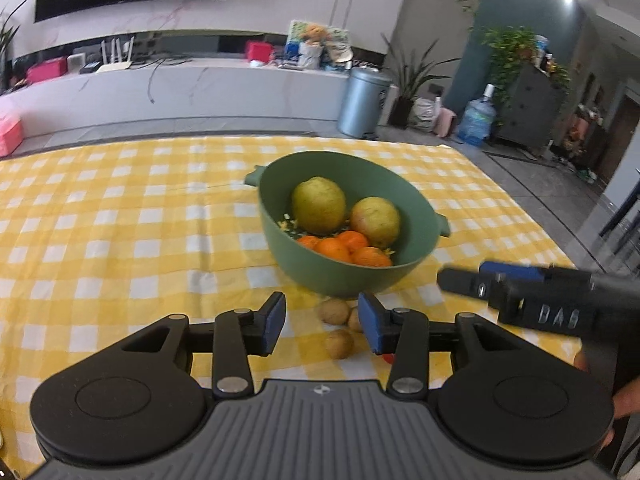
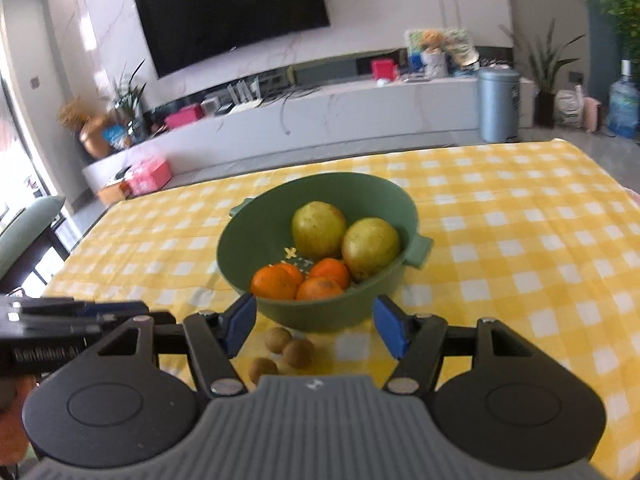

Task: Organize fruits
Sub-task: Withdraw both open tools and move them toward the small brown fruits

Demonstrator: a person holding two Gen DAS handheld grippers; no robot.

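A green bowl [image 1: 344, 276] [image 2: 320, 312] stands on the yellow checked tablecloth [image 1: 120, 220] [image 2: 520, 240]. It holds two yellow-green pears [image 1: 319, 204] [image 2: 318, 229] and several oranges [image 1: 344, 248] [image 2: 274, 282]. Three small brown fruits [image 1: 334, 312] [image 2: 298, 353] lie on the cloth just in front of the bowl. My left gripper [image 1: 322, 326] is open and empty, above the brown fruits. My right gripper [image 2: 316, 328] is open and empty, in front of the bowl over the same fruits. The right gripper shows at the right of the left wrist view [image 1: 520, 292].
A small red thing [image 1: 387, 358] peeks out under the left gripper's right finger. Beyond the table's far edge are a grey bin [image 1: 362, 100], a water jug [image 1: 476, 118], plants and a long white TV bench [image 2: 320, 112].
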